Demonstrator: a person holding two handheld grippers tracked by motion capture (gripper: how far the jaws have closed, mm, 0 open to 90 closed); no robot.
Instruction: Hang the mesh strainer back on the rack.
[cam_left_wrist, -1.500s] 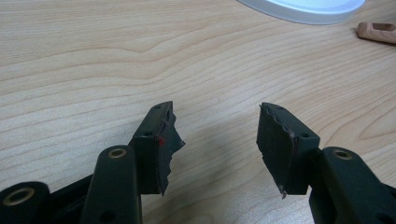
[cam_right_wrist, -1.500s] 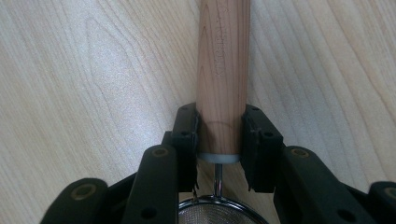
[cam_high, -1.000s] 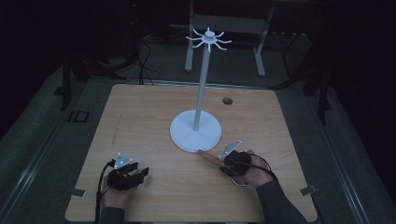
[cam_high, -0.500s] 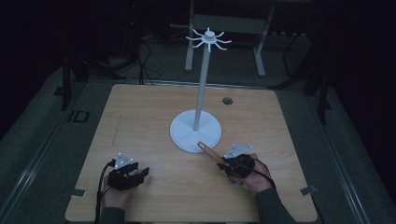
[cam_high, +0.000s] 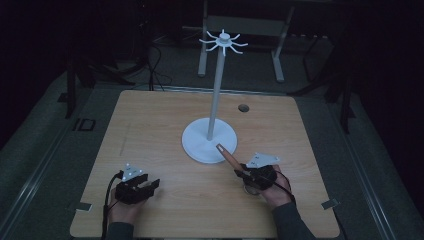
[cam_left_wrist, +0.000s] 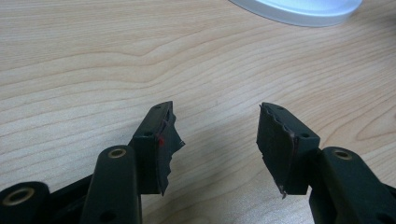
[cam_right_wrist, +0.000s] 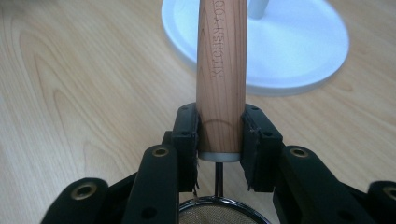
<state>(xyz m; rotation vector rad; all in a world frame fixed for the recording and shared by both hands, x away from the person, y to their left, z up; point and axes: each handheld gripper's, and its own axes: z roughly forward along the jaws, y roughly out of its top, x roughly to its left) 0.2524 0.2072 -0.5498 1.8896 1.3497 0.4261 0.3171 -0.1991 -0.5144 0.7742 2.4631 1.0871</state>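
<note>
The right hand-held gripper (cam_right_wrist: 219, 149) pinches the wooden handle (cam_right_wrist: 220, 70) of a strainer (cam_right_wrist: 217, 212), pointing toward the white stand (cam_right_wrist: 299, 51). The left hand-held gripper (cam_left_wrist: 215, 140) is spread above the counter (cam_left_wrist: 70, 70).

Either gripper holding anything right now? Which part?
The right gripper is shut on a small strainer, its fingers clamping the wooden handle at the end nearest the mesh. The left gripper is open and holds nothing.
</note>
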